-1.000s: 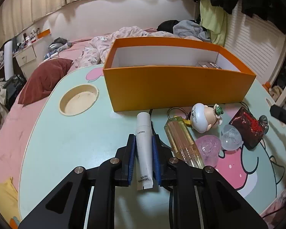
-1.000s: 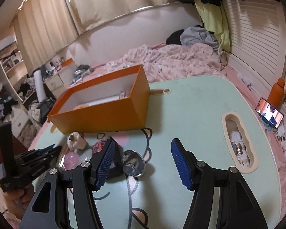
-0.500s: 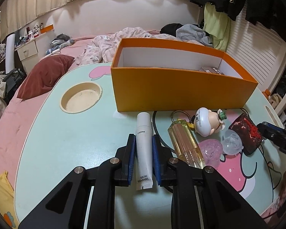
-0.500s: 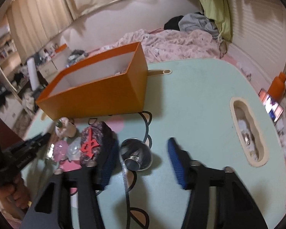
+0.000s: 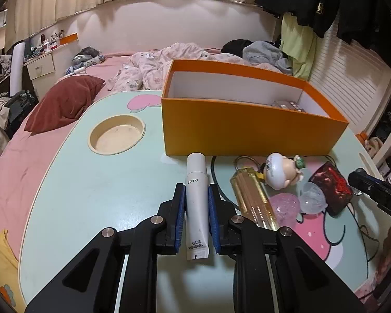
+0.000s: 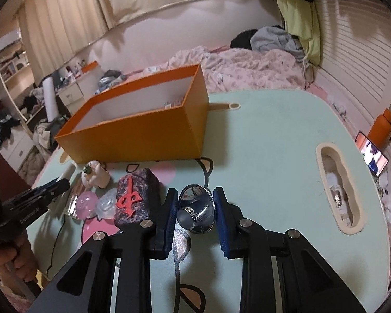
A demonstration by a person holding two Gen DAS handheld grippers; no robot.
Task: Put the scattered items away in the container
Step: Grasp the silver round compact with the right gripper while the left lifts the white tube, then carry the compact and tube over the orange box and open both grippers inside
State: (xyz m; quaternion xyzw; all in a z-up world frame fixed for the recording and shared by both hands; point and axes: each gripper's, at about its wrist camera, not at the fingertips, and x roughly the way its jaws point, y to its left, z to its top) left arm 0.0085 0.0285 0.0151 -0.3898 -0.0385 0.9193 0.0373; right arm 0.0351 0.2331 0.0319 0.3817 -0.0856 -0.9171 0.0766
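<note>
My left gripper [image 5: 195, 195] is shut on a white tube [image 5: 197, 200] that points at the orange box [image 5: 247, 130]. The box, open-topped, also shows in the right wrist view [image 6: 143, 135]. My right gripper [image 6: 195, 198] has closed around a shiny metal knob [image 6: 196, 208] lying on the table, pads touching its rim. Beside it lies a dark block with a red character [image 6: 135, 198]. A yellow bottle [image 5: 255, 200], a small figurine [image 5: 279, 173], a pink ball [image 5: 284, 206] and a clear ball [image 5: 314, 200] lie right of the tube.
The mint table has a round cup recess [image 5: 116, 137] at left and an oval recess [image 6: 338, 190] at right. A small packet [image 5: 288, 105] lies inside the box. The bed with blankets [image 5: 169, 62] lies beyond the table. A phone [image 6: 372, 155] sits off the right edge.
My right gripper moved forward and narrowed from wide open onto the metal knob. My left gripper lifted slightly and swung, still holding the tube.
</note>
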